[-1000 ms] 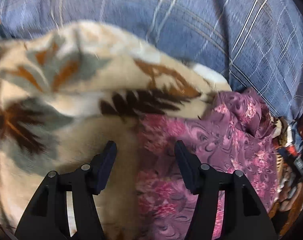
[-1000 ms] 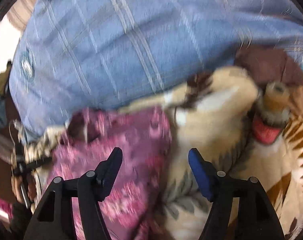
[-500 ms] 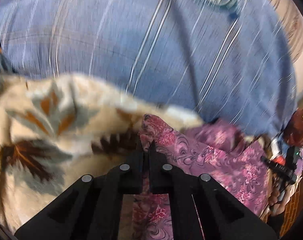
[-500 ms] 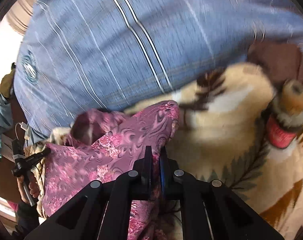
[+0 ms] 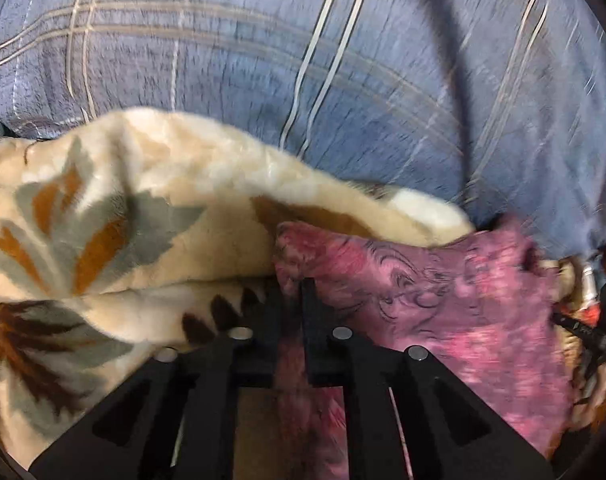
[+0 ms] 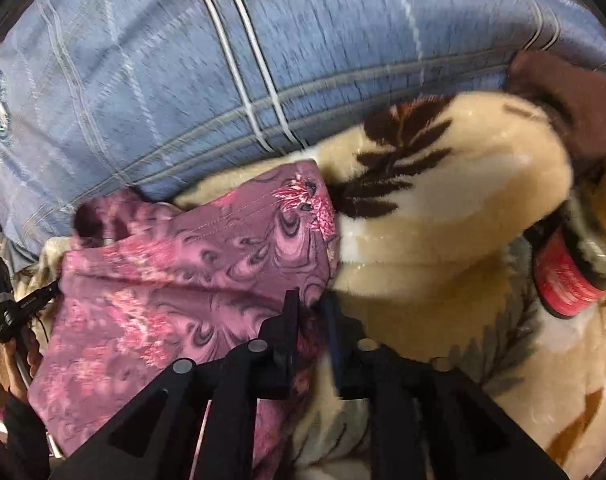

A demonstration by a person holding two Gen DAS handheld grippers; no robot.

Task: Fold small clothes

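Note:
A small pink-and-purple patterned cloth lies on a cream fleece blanket. My left gripper is shut on the cloth's left edge, which sticks up between the fingers. In the right wrist view the same cloth spreads to the left, and my right gripper is shut on its right edge near a raised corner. Both edges are held lifted a little above the blanket.
A large blue plaid pillow fills the back of both views. A bottle with a red label lies on the blanket at right. A brown fabric sits at upper right. Black gear and cables lie at the left edge.
Both grippers were open above the cloth a second ago. They closed on its edges and have since lifted the cloth slightly.

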